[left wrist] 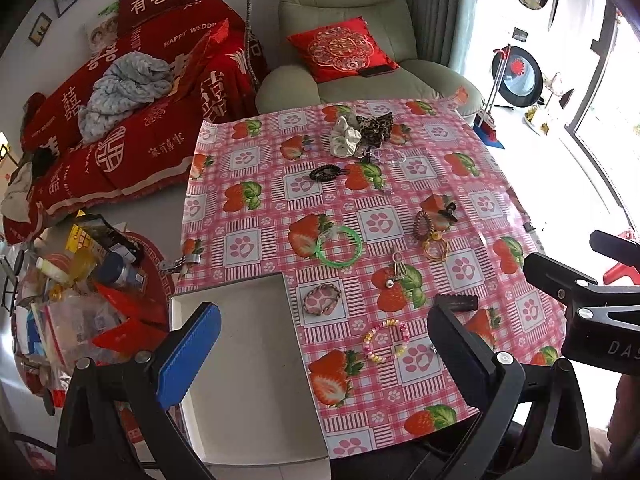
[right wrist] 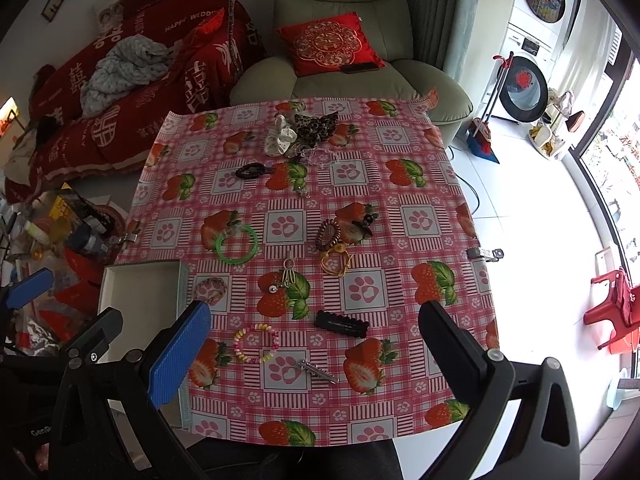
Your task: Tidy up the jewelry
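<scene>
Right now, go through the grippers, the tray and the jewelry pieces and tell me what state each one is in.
left gripper: open, holding nothing
right gripper: open, holding nothing
white tray: nothing visible inside
green bangle: flat on the cloth
bead bracelet: flat, closed loop
black hair clip: lying flat
silver clip: lying flat

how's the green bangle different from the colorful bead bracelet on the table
The green bangle is one smooth, solid-colored ring; the bead bracelet is a string of small pastel beads in mixed colors. The bangle keeps an even round shape, while the bead bracelet lies in a looser, slightly irregular loop. The bangle sits farther up the tablecloth, the bead bracelet nearer both open tools. Both lie flat, outside the white tray.
</scene>
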The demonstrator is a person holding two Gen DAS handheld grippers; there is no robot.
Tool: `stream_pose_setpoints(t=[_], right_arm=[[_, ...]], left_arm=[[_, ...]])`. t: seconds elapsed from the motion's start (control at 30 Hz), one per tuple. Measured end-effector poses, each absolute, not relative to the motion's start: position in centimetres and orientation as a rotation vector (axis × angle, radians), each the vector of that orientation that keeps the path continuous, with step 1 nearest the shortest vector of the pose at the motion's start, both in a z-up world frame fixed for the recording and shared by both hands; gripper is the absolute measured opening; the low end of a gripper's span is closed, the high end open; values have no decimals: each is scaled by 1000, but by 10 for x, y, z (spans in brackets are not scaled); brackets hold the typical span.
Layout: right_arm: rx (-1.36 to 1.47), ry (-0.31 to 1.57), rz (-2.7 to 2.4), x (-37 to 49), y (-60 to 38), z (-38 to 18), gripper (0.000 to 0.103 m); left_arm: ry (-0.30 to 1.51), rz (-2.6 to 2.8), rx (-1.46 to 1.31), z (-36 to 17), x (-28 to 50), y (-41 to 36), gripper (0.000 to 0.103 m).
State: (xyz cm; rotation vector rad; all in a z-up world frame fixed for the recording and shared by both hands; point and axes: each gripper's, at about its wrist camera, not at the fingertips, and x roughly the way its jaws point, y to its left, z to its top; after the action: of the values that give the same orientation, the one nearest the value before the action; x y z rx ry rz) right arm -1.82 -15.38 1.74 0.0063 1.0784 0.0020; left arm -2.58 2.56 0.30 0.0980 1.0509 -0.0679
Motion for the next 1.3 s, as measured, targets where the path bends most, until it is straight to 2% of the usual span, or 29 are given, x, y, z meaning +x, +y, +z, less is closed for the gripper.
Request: stream_pose_setpoints(t=[1.3], right_arm=[[7, 1080, 2, -16, -151, 16, 103]], left_arm=[[1064, -42, 74, -3, -25, 41, 103]])
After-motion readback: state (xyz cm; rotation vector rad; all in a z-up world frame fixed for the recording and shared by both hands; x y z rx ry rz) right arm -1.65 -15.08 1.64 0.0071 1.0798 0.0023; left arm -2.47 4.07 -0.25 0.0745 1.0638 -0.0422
